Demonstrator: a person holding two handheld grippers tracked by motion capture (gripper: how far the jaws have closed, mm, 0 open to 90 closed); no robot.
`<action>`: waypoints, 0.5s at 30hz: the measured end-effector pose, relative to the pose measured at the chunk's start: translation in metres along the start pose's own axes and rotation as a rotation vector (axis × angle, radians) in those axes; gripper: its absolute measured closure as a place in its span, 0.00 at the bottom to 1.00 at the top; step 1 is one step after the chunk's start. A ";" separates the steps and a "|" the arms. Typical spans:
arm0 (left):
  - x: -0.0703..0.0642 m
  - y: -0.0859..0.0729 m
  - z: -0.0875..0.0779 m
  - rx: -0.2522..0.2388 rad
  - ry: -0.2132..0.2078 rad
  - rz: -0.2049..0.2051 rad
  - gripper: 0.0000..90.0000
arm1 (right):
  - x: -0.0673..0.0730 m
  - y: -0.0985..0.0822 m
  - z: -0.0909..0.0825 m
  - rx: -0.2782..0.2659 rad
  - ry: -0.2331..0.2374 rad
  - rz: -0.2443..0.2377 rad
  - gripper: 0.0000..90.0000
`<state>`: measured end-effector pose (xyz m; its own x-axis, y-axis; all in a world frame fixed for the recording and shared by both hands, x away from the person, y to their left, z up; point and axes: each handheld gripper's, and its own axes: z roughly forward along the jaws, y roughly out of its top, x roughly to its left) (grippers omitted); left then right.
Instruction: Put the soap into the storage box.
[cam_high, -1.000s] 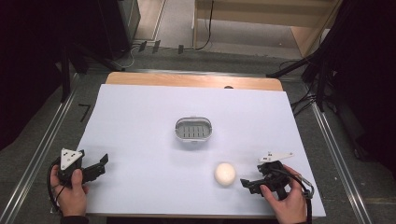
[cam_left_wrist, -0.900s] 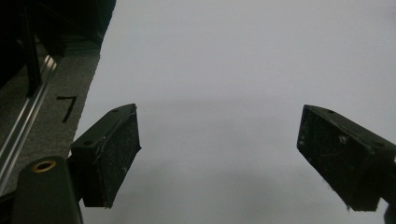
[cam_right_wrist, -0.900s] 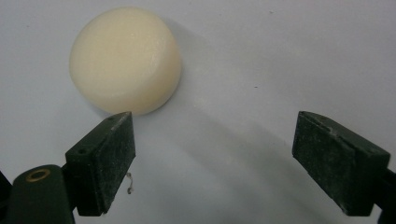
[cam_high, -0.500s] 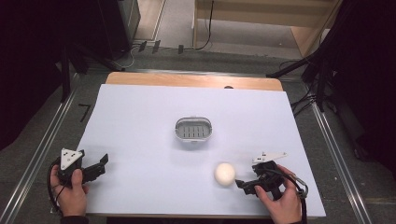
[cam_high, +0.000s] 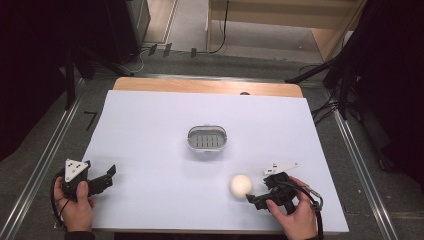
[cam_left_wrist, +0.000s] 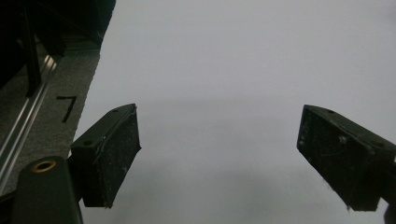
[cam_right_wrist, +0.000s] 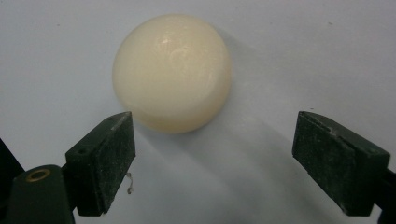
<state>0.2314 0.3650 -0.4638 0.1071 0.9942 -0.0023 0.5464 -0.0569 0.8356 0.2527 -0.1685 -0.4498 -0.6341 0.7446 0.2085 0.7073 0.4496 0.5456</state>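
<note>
Soap is what the round thing (cam_right_wrist: 172, 72) looks like, a smooth cream-white lump shaped like a low dome. It looks hard and a bit shiny, so I think it could be slippery and slide out if it is pinched on its curved top. It looks small and light. It would likely not break from a gentle squeeze, but a hard one might mark it.

The best place to take hold seems to be low on its two sides, where it is widest, with one jaw on each side and the soap right in the middle.

The soap (cam_high: 240, 185) sits on the white table (cam_high: 150, 130), near the front edge on the right side. A small grey dish (cam_high: 207, 139) with slots in it stands farther back, near the middle of the table, well apart from the soap.

The right tool (cam_right_wrist: 212, 163) is wide open and holds nothing. Its jaws point at the soap, which is just ahead of them and a little toward the left jaw, not yet between them.

The left tool (cam_left_wrist: 219, 158) is wide open too, with nothing in it. It rests far off at the left front corner (cam_high: 102, 181).
</note>
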 end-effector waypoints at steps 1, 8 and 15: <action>0.000 0.000 0.000 0.000 0.000 0.000 0.16 | 0.001 0.001 0.001 0.000 0.000 -0.005 0.15; 0.000 0.000 0.000 0.000 0.000 -0.001 0.16 | 0.008 0.006 0.008 0.014 0.010 -0.015 0.15; 0.000 0.000 0.000 0.000 -0.003 -0.001 0.16 | 0.015 0.011 0.015 0.022 0.014 -0.027 0.15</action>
<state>0.2314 0.3653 -0.4637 0.1095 0.9940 -0.0048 0.5464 -0.0562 0.8357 0.2554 -0.1450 -0.4526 -0.6575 0.7251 0.2050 0.6962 0.4805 0.5333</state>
